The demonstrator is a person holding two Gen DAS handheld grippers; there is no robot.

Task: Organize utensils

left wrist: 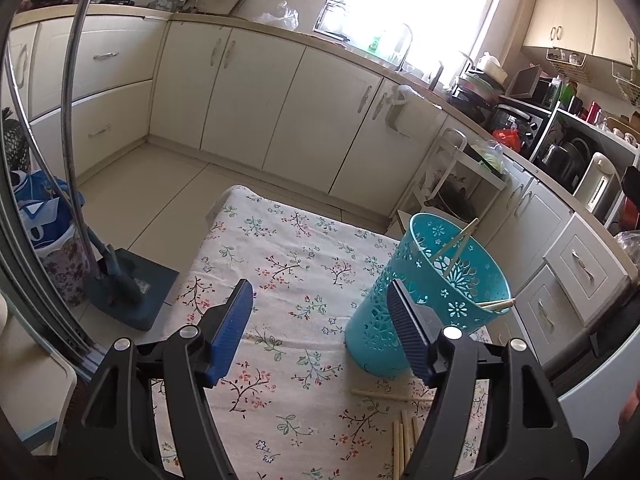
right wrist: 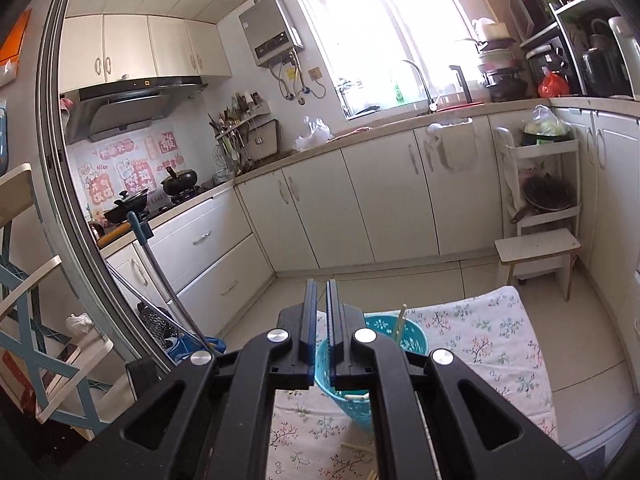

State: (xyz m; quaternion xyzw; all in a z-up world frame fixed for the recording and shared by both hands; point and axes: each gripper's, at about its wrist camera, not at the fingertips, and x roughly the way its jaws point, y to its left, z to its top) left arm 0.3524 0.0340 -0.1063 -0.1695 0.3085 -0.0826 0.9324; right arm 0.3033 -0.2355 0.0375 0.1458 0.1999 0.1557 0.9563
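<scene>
Observation, left to right. Your left gripper (left wrist: 320, 320) hovers over the table with the floral-print cloth (left wrist: 280, 264); its blue-padded jaws stand wide apart and nothing sits between them. Right of centre on the cloth stands the teal perforated plastic utensil holder (left wrist: 424, 300), upright, its near wall partly behind your right-hand pad. Inside it you have a few pale wooden chopsticks (left wrist: 460, 244) leaning against the rim; one end pokes out over the right edge. More loose wooden chopsticks (left wrist: 402, 438) lie flat on the cloth just in front of the holder, near the bottom edge. Your right gripper (right wrist: 321, 304) sits above the same holder (right wrist: 412, 334), jaws drawn together to a thin slit, gripping nothing. One chopstick (right wrist: 400, 322) stands up from the holder there.
</scene>
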